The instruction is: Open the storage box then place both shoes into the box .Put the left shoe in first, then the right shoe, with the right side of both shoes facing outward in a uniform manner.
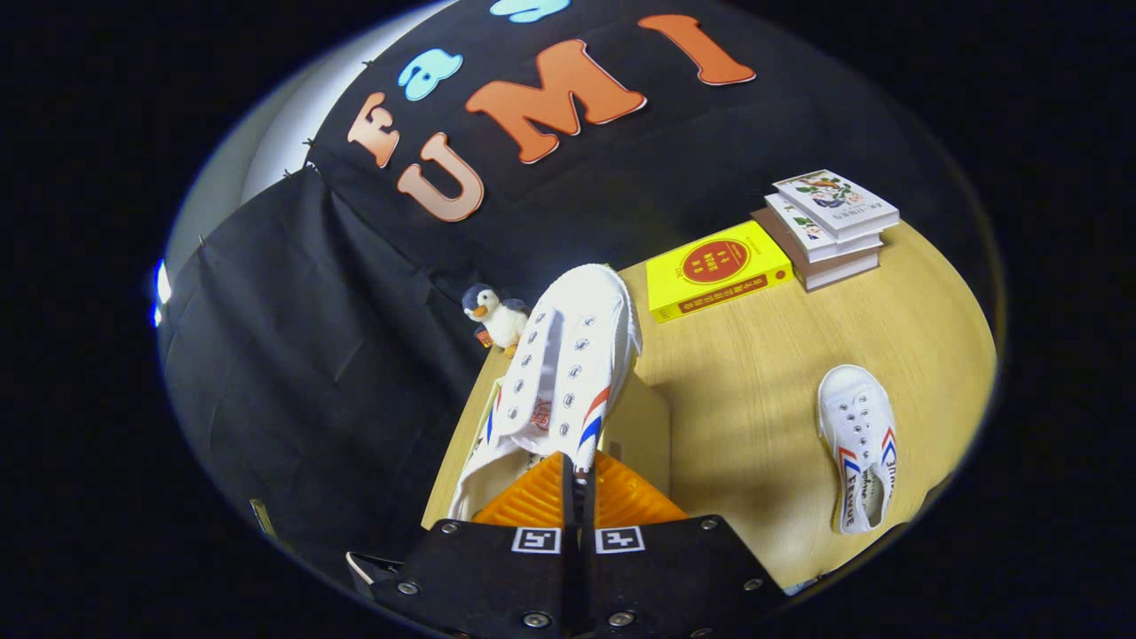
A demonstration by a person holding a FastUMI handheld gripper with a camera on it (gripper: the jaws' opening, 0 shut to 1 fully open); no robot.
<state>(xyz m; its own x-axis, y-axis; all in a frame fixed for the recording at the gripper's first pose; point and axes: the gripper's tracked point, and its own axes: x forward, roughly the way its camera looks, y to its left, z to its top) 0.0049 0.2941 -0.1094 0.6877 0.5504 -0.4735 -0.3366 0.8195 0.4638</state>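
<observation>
The tongs are closed on the rim of a white shoe, held raised over the table. A second shoe lies well apart on the table.

The fisheye camera rides right on the gripper, looking forward along its two fingers, which close together at the bottom centre of the frame; it sits high and tilted, looking down across the pale wooden tabletop in the right half; it faces the black cloth booth wall filling the upper left.
</observation>
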